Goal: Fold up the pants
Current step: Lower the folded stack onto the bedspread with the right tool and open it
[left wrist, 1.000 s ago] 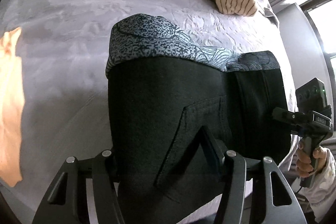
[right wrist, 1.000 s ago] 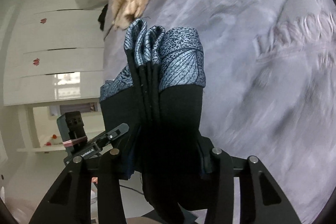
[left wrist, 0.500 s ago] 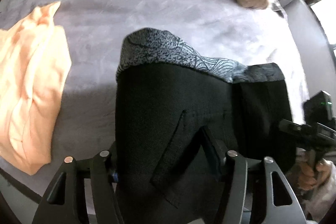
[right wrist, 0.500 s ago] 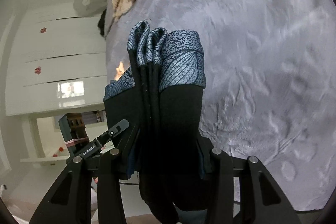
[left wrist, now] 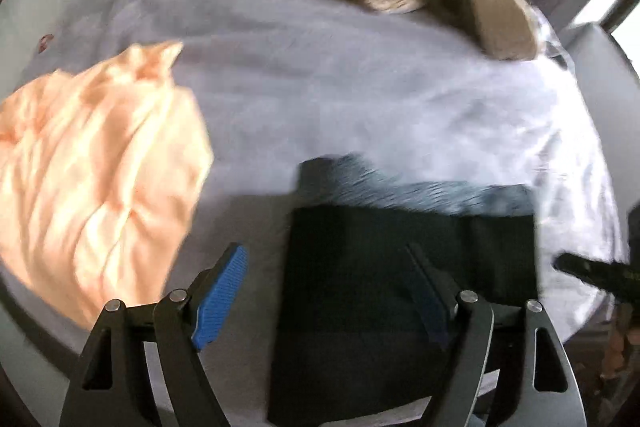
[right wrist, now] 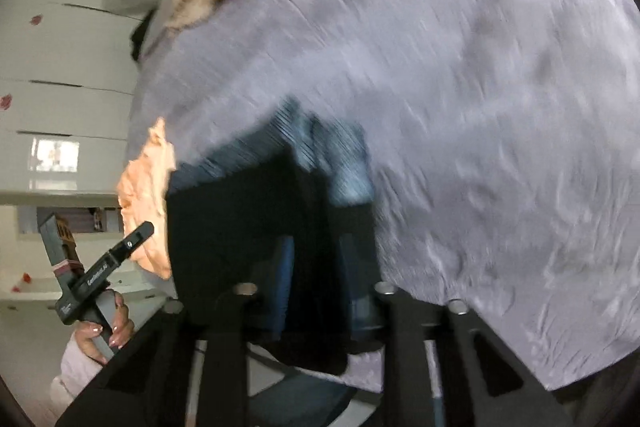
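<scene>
Left claw (left wrist: 328, 291) has just been opening: near-left pad clear, folded pants (left wrist: 400, 287) between the jaws but released. Right claw (right wrist: 316, 267) has just been closing, clamped on the pants' thick folded edge at the near side of the bed (left wrist: 360, 87). Soft, light, layered cloth, likely to splay: grip through all layers at the fold. No containers visible.

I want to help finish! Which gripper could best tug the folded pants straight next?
Right gripper: its jaws, just closing, pinch the pants. The left gripper, jaws just opening, stands loose around them.
</scene>
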